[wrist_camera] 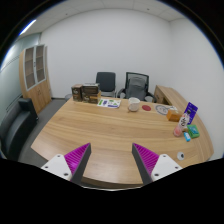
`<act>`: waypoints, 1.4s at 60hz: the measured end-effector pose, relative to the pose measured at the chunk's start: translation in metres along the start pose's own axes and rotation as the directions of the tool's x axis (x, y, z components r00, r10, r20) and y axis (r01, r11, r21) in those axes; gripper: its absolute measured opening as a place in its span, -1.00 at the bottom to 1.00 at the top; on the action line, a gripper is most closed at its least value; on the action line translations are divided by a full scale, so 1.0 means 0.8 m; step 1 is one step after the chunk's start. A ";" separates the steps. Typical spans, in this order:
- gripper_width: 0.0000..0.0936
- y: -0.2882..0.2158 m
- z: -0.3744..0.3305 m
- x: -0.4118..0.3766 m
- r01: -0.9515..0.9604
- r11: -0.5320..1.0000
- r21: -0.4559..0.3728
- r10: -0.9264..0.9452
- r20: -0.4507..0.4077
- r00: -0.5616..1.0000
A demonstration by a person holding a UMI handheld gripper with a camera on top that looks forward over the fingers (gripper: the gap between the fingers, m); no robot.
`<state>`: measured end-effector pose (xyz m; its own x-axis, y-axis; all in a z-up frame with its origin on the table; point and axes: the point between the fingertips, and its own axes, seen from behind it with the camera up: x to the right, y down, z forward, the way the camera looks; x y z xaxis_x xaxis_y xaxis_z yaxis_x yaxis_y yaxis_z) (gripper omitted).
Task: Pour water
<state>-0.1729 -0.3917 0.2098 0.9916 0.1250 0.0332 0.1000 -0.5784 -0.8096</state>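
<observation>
The claw (110,160) is all that shows of the rig: two fingers of pale, whitish material with angular, wedge-like outlines. Each finger (63,166) carries a bright magenta pad (76,156) on its inner face, triangular and tapering toward the tip, with a faint ribbed or dotted texture. Dark edges rim the pads. No cables, screws, sleeve or skin can be made out.

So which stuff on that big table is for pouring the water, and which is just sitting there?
For the job:
- claw, open, holding nothing
- possibly the white cup, far beyond the claw; too small to be sure

Just lying about:
- brown boxes
- purple box
- office chairs
- wooden cabinet
</observation>
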 end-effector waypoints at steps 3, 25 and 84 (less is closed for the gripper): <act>0.83 0.003 0.001 0.017 -0.017 1.000 -0.006 0.017 -0.028 0.999; 0.83 0.059 0.043 0.285 -0.100 0.995 -0.013 0.095 -0.230 0.968; -0.26 -0.009 0.361 0.618 -0.116 0.965 0.236 0.173 -0.236 0.956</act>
<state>0.2929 -0.0931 0.0630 0.9848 -0.1709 0.0304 -0.0378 -0.3821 -0.9234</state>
